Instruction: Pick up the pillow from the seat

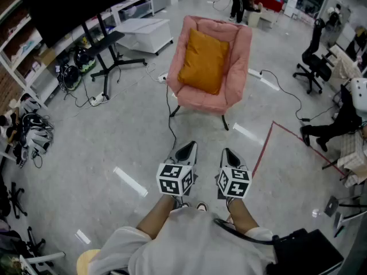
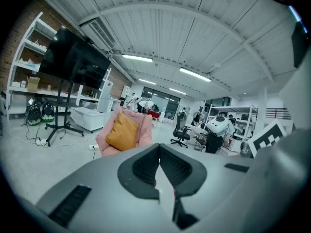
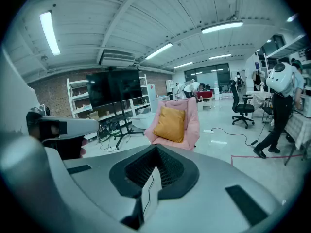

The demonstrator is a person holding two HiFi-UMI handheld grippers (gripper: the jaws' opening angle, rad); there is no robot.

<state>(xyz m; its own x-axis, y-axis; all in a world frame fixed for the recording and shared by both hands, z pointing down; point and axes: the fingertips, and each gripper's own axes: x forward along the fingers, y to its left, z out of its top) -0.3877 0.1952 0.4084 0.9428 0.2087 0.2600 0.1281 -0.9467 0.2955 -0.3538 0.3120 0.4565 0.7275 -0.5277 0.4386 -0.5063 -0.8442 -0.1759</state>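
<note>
An orange pillow (image 1: 203, 61) leans upright against the back of a pink padded chair (image 1: 229, 67) across the floor ahead. The same pillow (image 2: 122, 131) shows small in the left gripper view, and larger (image 3: 171, 124) in the right gripper view. My left gripper (image 1: 189, 148) and right gripper (image 1: 227, 152) are side by side low in the head view, well short of the chair. Both point toward it with jaws shut and nothing between them.
A black TV stand (image 1: 106, 50) and a white box (image 1: 144, 33) stand left of the chair. Cables (image 1: 170, 119) trail over the floor near the chair legs. Red tape (image 1: 264, 145) marks the floor at right. A person in black (image 3: 273, 115) and office chairs (image 1: 312, 59) are at right.
</note>
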